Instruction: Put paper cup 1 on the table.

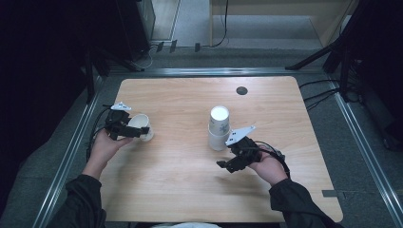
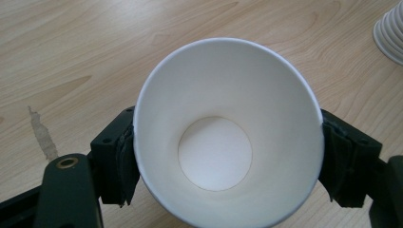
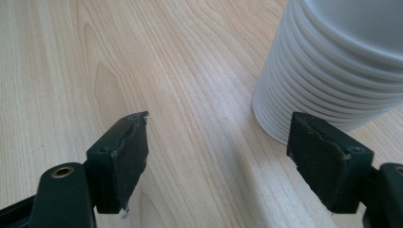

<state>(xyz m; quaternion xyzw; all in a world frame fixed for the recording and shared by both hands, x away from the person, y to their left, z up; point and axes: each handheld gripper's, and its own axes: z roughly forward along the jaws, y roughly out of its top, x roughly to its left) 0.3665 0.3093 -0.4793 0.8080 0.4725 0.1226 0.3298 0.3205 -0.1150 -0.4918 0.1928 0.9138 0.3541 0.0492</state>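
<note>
Dim floor and dark stands surrounded the pale wooden desk (image 1: 190,95), which had a small round dark grommet (image 1: 242,90) near its far edge. You held your left tool (image 1: 127,127) at the left side of the desk, and it was clenched on a single white paper cup (image 1: 141,126). That cup lay tilted over, its open mouth turned back toward the tool's own camera. In the left gripper view the cup (image 2: 228,137) sat squarely between the two black jaws, each pad pressed against its wall just below the rim, and you could see straight down to its round white bottom. A short greyish smear (image 2: 43,135) marked the wood left of the jaws.

Your right tool (image 1: 227,164) stood released, its jaws spread wide with bare wood between them. It hung near the middle of the desk, just near-side and slightly right of an upright stack of paper cups (image 1: 219,127). In the right gripper view the stack (image 3: 332,61) rose at the upper right, its nested rims showing as ribbed rings, close beside the right-hand jaw; whether they touched could not be told. The two tools were well apart.
</note>
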